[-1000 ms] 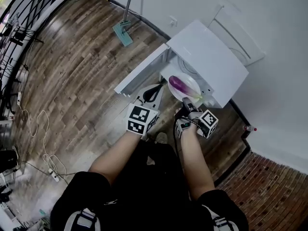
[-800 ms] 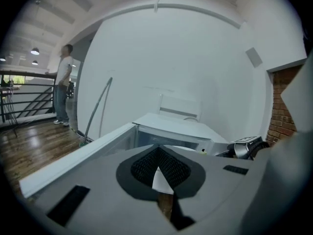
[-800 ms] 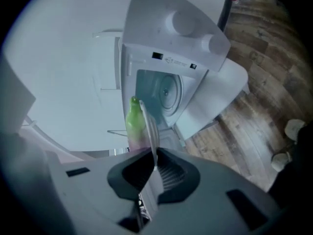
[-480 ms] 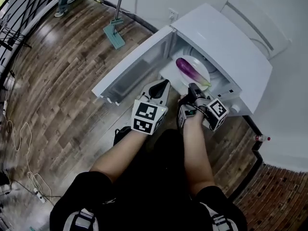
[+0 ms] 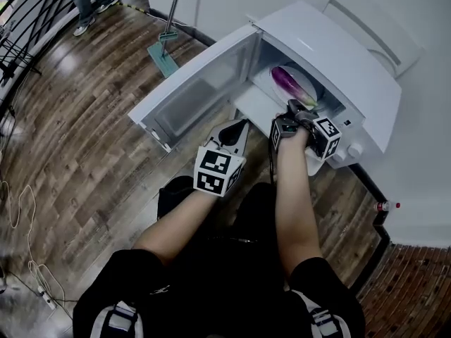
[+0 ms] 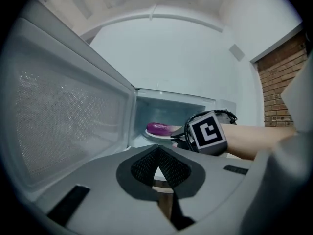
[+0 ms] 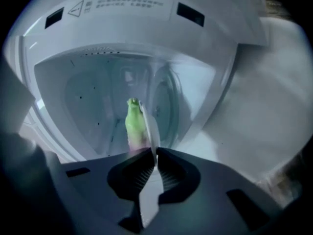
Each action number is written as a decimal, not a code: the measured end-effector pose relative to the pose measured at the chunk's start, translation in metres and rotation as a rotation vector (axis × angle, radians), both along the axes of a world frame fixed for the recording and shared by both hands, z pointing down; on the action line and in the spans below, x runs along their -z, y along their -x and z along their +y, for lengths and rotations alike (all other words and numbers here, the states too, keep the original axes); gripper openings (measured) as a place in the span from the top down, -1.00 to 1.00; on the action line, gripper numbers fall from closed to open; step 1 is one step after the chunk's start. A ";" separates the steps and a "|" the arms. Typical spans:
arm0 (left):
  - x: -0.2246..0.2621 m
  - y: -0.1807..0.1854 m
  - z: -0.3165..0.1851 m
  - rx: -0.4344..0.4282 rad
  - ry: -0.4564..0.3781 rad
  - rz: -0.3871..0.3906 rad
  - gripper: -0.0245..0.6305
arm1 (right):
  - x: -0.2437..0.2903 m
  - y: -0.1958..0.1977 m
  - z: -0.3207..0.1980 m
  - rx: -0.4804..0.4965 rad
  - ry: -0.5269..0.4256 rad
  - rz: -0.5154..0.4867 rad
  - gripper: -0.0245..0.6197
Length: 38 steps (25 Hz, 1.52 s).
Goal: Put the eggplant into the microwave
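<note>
The right claw (image 7: 154,163) was clamped on the near rim of a white plate (image 7: 149,124), one pad on each face of the edge. In the right gripper view the plate therefore ran edge-on, straight away from the jaws. Gripping the rim probably served to carry the load without squeezing it. On the plate lay the eggplant (image 5: 293,83), purple with a green stem end nearest the claw. Plate and eggplant were already within the mouth of the microwave (image 5: 338,55), in the upper right of the head view. Whether the plate rested on the cavity bottom could not be told.

The microwave door (image 5: 197,83) swung wide toward the upper left, leaving the opening free for the right arm to reach in. The left claw (image 5: 236,127) was closed on nothing, its pads meeting at the tips. It sat at the frame's centre, just below the door and beside the right claw. It was clear of the opening, likely kept out of the way and well placed to push the door later. Wooden floor (image 5: 84,132) filled the left of the frame.
</note>
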<state>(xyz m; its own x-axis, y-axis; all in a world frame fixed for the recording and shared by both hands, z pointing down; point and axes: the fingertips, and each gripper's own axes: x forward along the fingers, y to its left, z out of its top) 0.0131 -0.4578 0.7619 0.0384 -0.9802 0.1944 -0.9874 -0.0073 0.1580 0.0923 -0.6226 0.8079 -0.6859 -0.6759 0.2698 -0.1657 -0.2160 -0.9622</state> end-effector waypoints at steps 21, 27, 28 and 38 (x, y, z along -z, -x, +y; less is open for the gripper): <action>-0.008 0.007 0.023 -0.027 0.017 0.021 0.93 | -0.006 0.007 -0.045 -0.017 -0.062 0.314 0.81; -0.007 0.012 0.026 -0.034 0.015 0.020 0.93 | 0.003 -0.006 -0.050 0.000 -0.183 0.705 0.53; -0.008 0.012 0.026 -0.036 0.015 0.022 0.93 | 0.003 -0.008 -0.050 0.005 -0.189 0.753 0.50; -0.009 0.006 0.026 -0.051 0.014 0.031 0.93 | 0.004 -0.021 -0.055 0.056 -0.311 1.121 0.15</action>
<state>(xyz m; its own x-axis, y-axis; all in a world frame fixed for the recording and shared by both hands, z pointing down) 0.0074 -0.4320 0.7707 0.0946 -0.9738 0.2065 -0.9805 -0.0553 0.1885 0.1133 -0.6777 0.8044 -0.1995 -0.7959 0.5716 -0.9590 0.0387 -0.2809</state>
